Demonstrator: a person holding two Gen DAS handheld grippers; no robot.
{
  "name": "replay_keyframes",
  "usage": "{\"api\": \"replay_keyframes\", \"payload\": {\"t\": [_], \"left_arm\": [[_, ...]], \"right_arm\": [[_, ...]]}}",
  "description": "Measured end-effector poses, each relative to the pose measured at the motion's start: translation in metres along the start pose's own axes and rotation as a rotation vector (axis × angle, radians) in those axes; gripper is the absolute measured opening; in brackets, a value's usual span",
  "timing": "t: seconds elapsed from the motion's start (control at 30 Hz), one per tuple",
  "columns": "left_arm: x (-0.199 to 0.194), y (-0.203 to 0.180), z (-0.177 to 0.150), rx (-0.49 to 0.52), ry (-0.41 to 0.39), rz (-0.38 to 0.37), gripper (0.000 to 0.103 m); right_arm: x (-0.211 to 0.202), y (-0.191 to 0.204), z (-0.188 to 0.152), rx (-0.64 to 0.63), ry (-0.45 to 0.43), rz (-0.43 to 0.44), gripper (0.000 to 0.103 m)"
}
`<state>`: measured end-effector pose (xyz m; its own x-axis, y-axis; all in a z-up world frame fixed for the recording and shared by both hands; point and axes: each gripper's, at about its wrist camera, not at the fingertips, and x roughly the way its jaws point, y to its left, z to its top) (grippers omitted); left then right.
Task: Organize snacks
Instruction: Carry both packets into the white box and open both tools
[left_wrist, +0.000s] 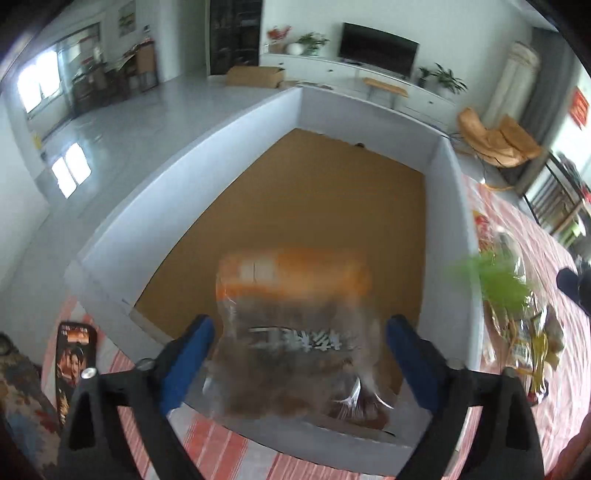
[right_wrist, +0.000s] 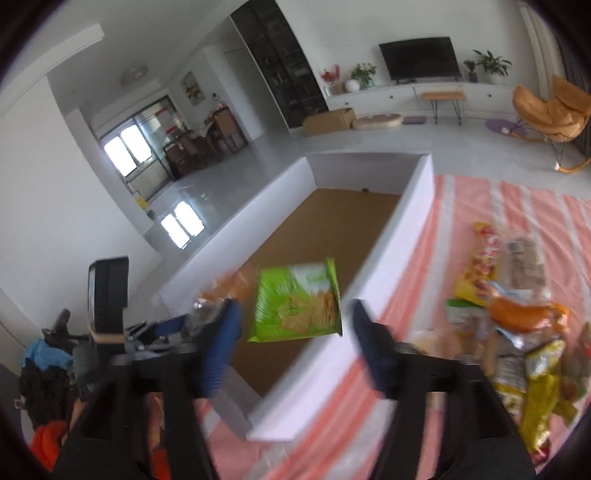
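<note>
Snacks were mid-transfer, w/ the white-walled box (left_wrist: 456, 206) as the reference for everything. Box sat on the striped pink-and-white cloth (right_wrist: 491, 221), its brown cardboard floor (left_wrist: 303, 206) bare over the far half.

Left gripper (left_wrist: 297, 345) hovered above the box's near end, blue fingers (left_wrist: 188, 360) spread wide apart. Between them, over the box floor, was an orange-topped clear bag (left_wrist: 295, 325) w/ brown contents. It was badly motion-blurred, and I couldn't tell if either finger touched it; probably loose, since gaps showed on both sides.

Right gripper (right_wrist: 295, 341) was above the box's near right wall, tongs likewise apart. A green cracker pack (right_wrist: 297, 301) was between them, tilted, over the box interior just inside that wall, not pinched by either finger. In the left wrist view the same pack showed as a green smear (left_wrist: 487, 280) at the box's right wall.

Right of the box, on the cloth, lay the remaining snack pile (right_wrist: 517, 325): yellow, orange and clear wrappers overlapping, too blurred to separate. Left of the box's near corner, a dark printed packet (left_wrist: 74, 365) lay on the cloth.

Beyond the box's far wall: TV (right_wrist: 421, 59) on a long white cabinet, and a tan butterfly chair (right_wrist: 550, 110) off to the right.
</note>
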<state>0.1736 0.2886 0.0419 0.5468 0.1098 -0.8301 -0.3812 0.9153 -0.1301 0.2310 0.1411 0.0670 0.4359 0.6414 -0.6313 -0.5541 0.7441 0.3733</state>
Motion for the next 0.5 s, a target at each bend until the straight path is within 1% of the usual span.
{"api": "replay_keyframes", "payload": {"t": [0.03, 0.07, 0.13, 0.17, 0.2, 0.27, 0.3, 0.33, 0.37, 0.4, 0.47, 0.5], "left_arm": [[-0.001, 0.001, -0.002, -0.014, -0.010, -0.011, 0.098], [-0.005, 0.001, -0.006, -0.011, -0.043, -0.017, 0.098], [-0.011, -0.008, -0.013, 0.005, -0.072, -0.009, 0.099], [-0.016, -0.012, -0.017, 0.010, -0.087, -0.025, 0.099], [-0.031, -0.021, -0.027, 0.018, -0.109, -0.063, 0.099], [-0.049, -0.036, -0.042, 0.040, -0.136, -0.130, 0.099], [-0.060, -0.048, -0.052, 0.061, -0.150, -0.167, 0.099], [-0.070, -0.061, -0.064, 0.088, -0.163, -0.212, 0.100], [-0.080, -0.070, -0.075, 0.109, -0.168, -0.243, 0.100], [-0.087, -0.085, -0.088, 0.139, -0.173, -0.284, 0.101], [-0.093, -0.116, -0.119, 0.204, -0.155, -0.370, 0.103], [-0.093, -0.130, -0.131, 0.229, -0.137, -0.396, 0.103]], "right_arm": [[0.006, -0.001, -0.001, 0.008, 0.005, 0.004, 0.080], [0.007, -0.003, -0.004, 0.013, 0.006, 0.005, 0.080], [0.000, -0.014, -0.016, 0.005, -0.002, -0.012, 0.080], [-0.008, -0.020, -0.024, -0.005, -0.007, -0.034, 0.080], [-0.014, -0.027, -0.033, -0.019, -0.010, -0.065, 0.080], [-0.036, -0.055, -0.061, -0.049, -0.025, -0.151, 0.079], [-0.047, -0.062, -0.071, -0.055, -0.030, -0.187, 0.080], [-0.062, -0.082, -0.091, -0.058, -0.035, -0.249, 0.080], [-0.074, -0.095, -0.103, -0.053, -0.037, -0.291, 0.080], [-0.093, -0.120, -0.127, -0.038, -0.037, -0.364, 0.080], [-0.122, -0.148, -0.156, -0.004, -0.038, -0.457, 0.080], [-0.137, -0.166, -0.172, 0.019, -0.034, -0.503, 0.080]]}}
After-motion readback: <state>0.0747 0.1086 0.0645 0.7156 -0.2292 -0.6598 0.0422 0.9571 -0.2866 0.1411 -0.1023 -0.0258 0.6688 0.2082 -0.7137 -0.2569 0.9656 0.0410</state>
